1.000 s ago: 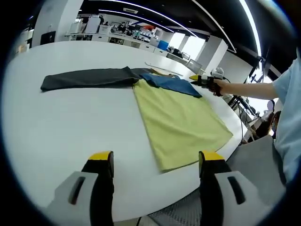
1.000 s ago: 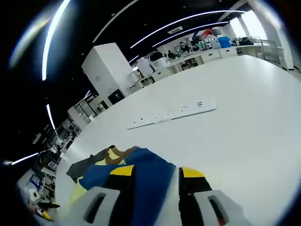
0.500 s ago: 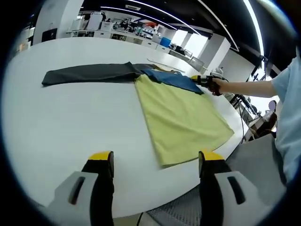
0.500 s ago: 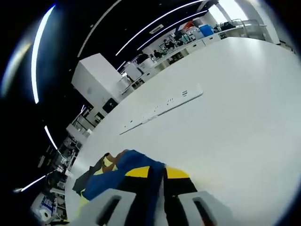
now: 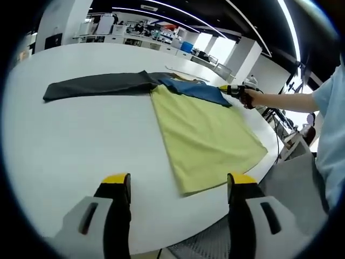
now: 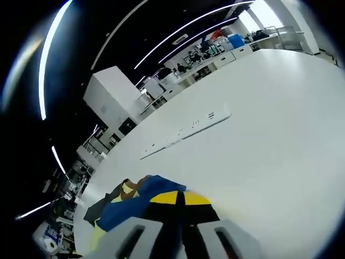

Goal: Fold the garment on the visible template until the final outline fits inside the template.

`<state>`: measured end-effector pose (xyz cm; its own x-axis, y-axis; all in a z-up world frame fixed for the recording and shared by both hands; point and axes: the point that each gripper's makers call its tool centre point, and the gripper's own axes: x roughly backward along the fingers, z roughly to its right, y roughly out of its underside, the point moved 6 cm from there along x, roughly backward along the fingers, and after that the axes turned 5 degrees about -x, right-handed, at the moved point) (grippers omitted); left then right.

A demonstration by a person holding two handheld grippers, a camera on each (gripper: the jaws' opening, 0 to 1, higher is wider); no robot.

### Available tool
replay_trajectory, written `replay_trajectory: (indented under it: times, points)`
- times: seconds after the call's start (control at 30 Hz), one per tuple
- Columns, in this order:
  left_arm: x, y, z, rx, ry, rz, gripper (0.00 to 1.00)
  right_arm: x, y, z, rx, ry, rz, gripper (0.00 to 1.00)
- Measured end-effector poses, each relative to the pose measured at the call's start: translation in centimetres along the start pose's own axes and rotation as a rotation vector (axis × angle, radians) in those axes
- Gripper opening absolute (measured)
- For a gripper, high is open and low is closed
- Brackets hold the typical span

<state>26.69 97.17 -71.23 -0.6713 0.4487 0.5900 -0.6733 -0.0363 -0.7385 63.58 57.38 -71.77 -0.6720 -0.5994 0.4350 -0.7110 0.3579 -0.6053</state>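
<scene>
The white table (image 5: 70,145) carries everything, and my garment (image 5: 202,135) lies spread toward its right edge: a broad yellow-green body reaching almost to the near edge, a blue sleeve (image 5: 197,93) at its far end, and a dark grey sleeve (image 5: 97,85) stretched out leftward across the middle of the surface. I cannot make out any template outline under the cloth.

Half a second ago my right gripper (image 6: 180,202) had a narrow gap between its jaws; now they meet, pinching the blue sleeve's edge near the table's far right edge. I judge the grasp is made and that sleeve is ready to fold inward over the body.

My left gripper (image 5: 178,186) hangs wide open above the near edge, holding nothing; 0 folds look finished.
</scene>
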Motion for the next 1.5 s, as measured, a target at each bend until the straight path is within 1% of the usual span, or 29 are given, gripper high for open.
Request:
replay_trajectory:
  times: [0.13, 0.43, 0.47, 0.5, 0.53, 0.57, 0.63, 0.7, 0.77, 0.9, 1.0, 1.13, 1.2, 1.27, 1.33, 1.37, 1.43, 1.5]
  points:
    - [0.0, 0.1, 0.2, 0.004, 0.001, 0.002, 0.7, -0.1, 0.3, 0.3, -0.018, 0.007, 0.001, 0.0]
    - [0.4, 0.1, 0.0, 0.017, -0.014, 0.003, 0.7, -0.5, 0.2, 0.7, -0.003, 0.025, -0.004, 0.0]
    - [0.4, 0.1, 0.0, 0.018, -0.014, 0.003, 0.7, -0.4, 0.2, 0.6, 0.003, 0.027, -0.002, 0.0]
    - [0.4, 0.1, 0.0, 0.019, -0.013, 0.004, 0.7, -0.3, 0.2, 0.8, 0.019, 0.044, 0.003, 0.0]
    - [0.4, 0.1, 0.0, 0.018, -0.012, 0.004, 0.7, -0.1, 0.1, 0.9, 0.046, 0.05, 0.011, 0.0]
    - [0.4, 0.0, 0.0, 0.017, -0.01, 0.004, 0.7, 0.0, 0.1, 0.8, 0.048, 0.044, 0.012, 0.01]
    - [0.3, 0.0, 0.0, 0.017, -0.007, 0.004, 0.7, 0.4, 0.0, 0.6, 0.054, 0.022, 0.018, 0.08]
    - [0.2, -0.1, 0.1, 0.015, -0.002, 0.008, 0.7, 0.8, 0.0, 0.4, 0.085, 0.005, 0.016, 0.12]
    - [0.1, -0.2, 0.2, 0.013, 0.002, 0.008, 0.7, 1.1, 0.0, 0.3, 0.12, -0.01, 0.02, 0.18]
    - [0.0, -0.4, 0.2, 0.011, 0.008, 0.013, 0.7, 1.8, 0.4, -0.1, 0.209, -0.032, 0.009, 0.37]
    - [0.0, -0.6, 0.1, 0.007, 0.011, 0.015, 0.7, 2.3, 0.6, -0.6, 0.292, -0.056, 0.002, 0.52]
    - [0.0, -0.9, 0.0, 0.003, 0.013, 0.024, 0.7, 2.9, 1.2, -1.3, 0.353, -0.088, -0.015, 0.71]
    - [-0.1, -1.0, 0.0, 0.002, 0.015, 0.028, 0.7, 3.2, 1.6, -2.0, 0.376, -0.115, -0.034, 0.83]
    - [-0.1, -1.2, -0.1, 0.001, 0.017, 0.03, 0.7, 3.5, 2.1, -2.4, 0.426, -0.13, -0.062, 0.93]
    - [-0.2, -1.3, -0.2, -0.004, 0.019, 0.033, 0.7, 3.8, 2.7, -2.8, 0.483, -0.135, -0.103, 0.98]
    - [-0.3, -1.4, -0.3, -0.004, 0.021, 0.034, 0.7, 3.9, 3.0, -2.9, 0.492, -0.14, -0.115, 0.99]
    - [-0.3, -1.6, -0.3, -0.007, 0.023, 0.039, 0.7, 4.3, 3.5, -3.1, 0.518, -0.15, -0.145, 1.0]
    - [-0.4, -1.8, -0.3, -0.008, 0.027, 0.046, 0.7, 4.5, 3.8, -3.4, 0.538, -0.161, -0.154, 1.0]
